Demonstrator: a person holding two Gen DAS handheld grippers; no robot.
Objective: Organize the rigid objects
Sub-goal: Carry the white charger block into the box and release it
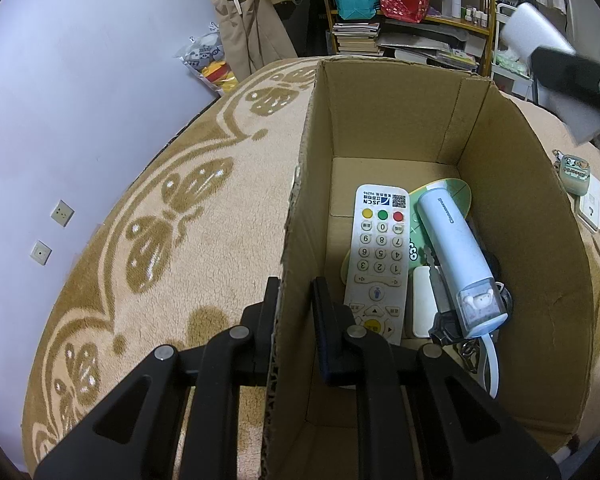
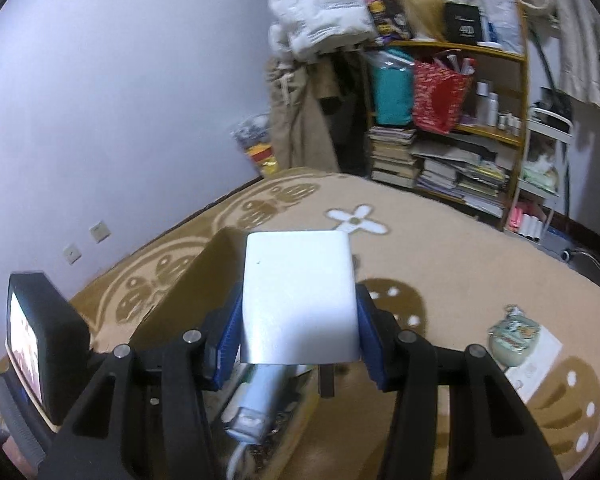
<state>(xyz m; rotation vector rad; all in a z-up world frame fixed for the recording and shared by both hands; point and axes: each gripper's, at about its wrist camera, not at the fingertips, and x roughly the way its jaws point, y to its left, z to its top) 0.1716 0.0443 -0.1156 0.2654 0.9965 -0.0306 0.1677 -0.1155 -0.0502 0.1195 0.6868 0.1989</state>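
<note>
Left wrist view: my left tongs (image 1: 296, 300) are clamped tight on the near-left wall of the cardboard box (image 1: 524, 216), one finger outside and one inside. The box stands open-topped on a beige blanket with a brown floral pattern (image 1: 148, 200). On its floor I see a white remote control (image 1: 378, 256) lying flat, keypad up, and just to its right a pale blue cylindrical case (image 1: 454, 256) resting at a slant on a green printed card (image 1: 452, 190). A small white rectangular piece (image 1: 424, 300) sits between the two, and some dark items and a white cord are half hidden under the case.

In the right wrist view, my right tongs (image 2: 298, 320) grip a white rectangular block (image 2: 300, 296) between their blue pads, held up in the air; the frame is blurred. The box and the blue case show below it. To the right, on the blanket, a pale green keychain pouch (image 2: 512, 338) lies on a white card (image 2: 540, 360). A cluttered bookshelf (image 2: 452, 152) stands against the far wall.
</note>
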